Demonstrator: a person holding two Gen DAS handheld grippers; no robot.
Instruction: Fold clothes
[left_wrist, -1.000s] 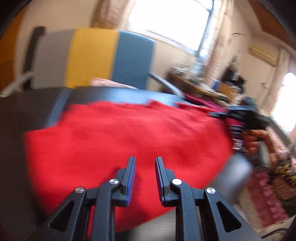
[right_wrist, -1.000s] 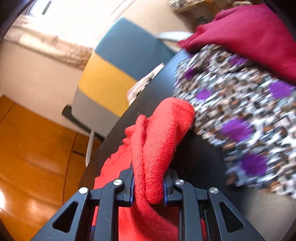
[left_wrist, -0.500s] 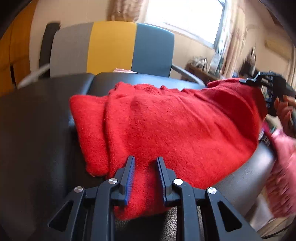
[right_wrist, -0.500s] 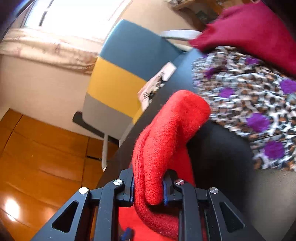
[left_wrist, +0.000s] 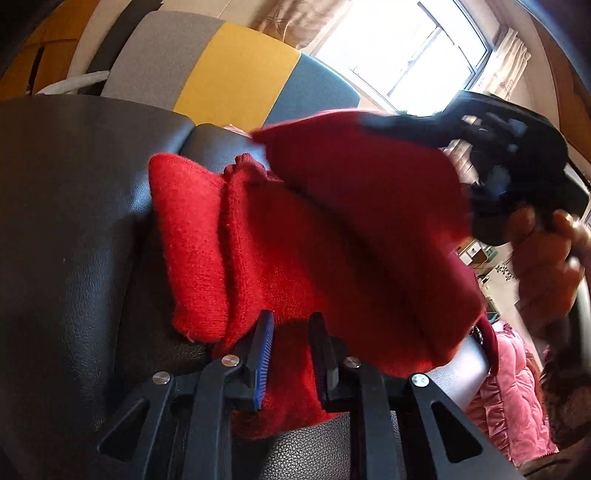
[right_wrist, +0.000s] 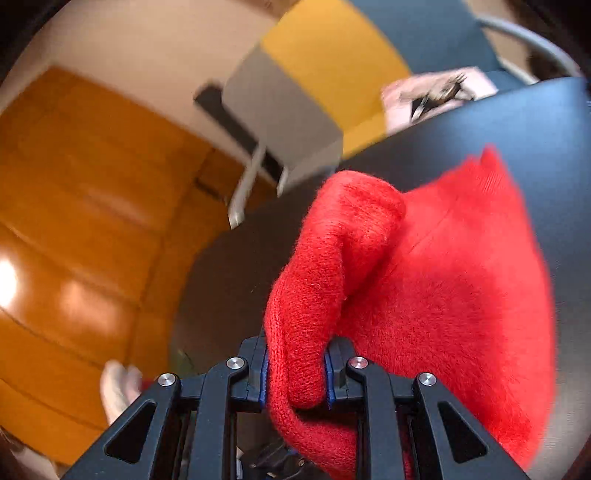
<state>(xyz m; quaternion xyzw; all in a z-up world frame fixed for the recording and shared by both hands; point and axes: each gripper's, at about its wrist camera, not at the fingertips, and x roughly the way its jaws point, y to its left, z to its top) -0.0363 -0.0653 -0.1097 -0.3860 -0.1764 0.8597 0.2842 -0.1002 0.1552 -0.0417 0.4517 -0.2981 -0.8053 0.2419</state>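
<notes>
Sweater (left_wrist: 295, 240), red knit, is lying on the black leather seat (left_wrist: 74, 221); left gripper (left_wrist: 290, 354) is closing around its near hem. Right gripper (right_wrist: 295, 373) is clamping a thick fold, carrying it across the seat; next, laying it flat.

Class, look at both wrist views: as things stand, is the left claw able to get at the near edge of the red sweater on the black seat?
Probably yes. The left claw already straddles the red sweater's near edge, closing, with nothing between. The right claw grips another fold, lifted clear.
</notes>
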